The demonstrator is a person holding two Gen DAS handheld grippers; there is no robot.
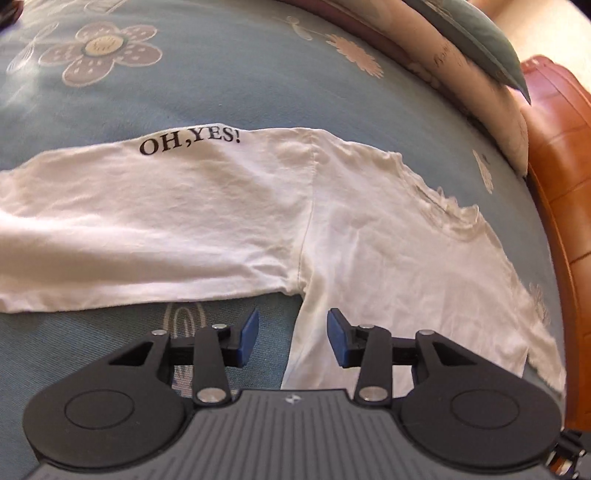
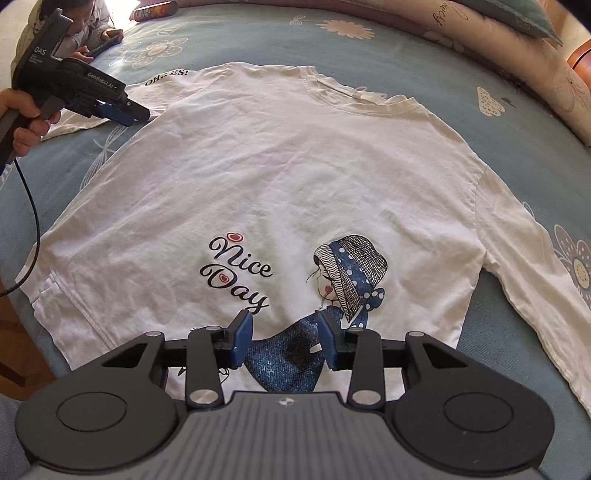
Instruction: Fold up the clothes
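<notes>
A white long-sleeved shirt point(image 2: 280, 177) is lying spread face up on a bed covered by a blue flowered bedspread point(image 2: 517, 155). Its body is lying flat, with a "Nice Day" print and a drawing of a girl in a headscarf showing. The neckline is pointing toward the pillows point(image 2: 517, 26) at the head of the bed. Both sleeves are stretching straight out to the sides, and the left sleeve point(image 1: 122, 218) is carrying the words "OH, YES!".

The left tool point(image 1: 291, 339) is hovering just over the left armpit seam, where that sleeve is joining the body. Its jaws are standing apart with nothing between them. In the right wrist view a hand point(image 2: 26, 122) is holding this tool at the shirt's left shoulder.

The right tool point(image 2: 284, 341) is hovering above the printed lower front of the shirt. Its jaws are likewise standing apart and gripping nothing.

As for progress, no fold is showing anywhere yet. The shirt seems laid out and smoothed, so the preparation looks finished. Turning in both sleeves and folding the body are all remaining to be done.

At the far corner of the bed another person is partly showing.
</notes>
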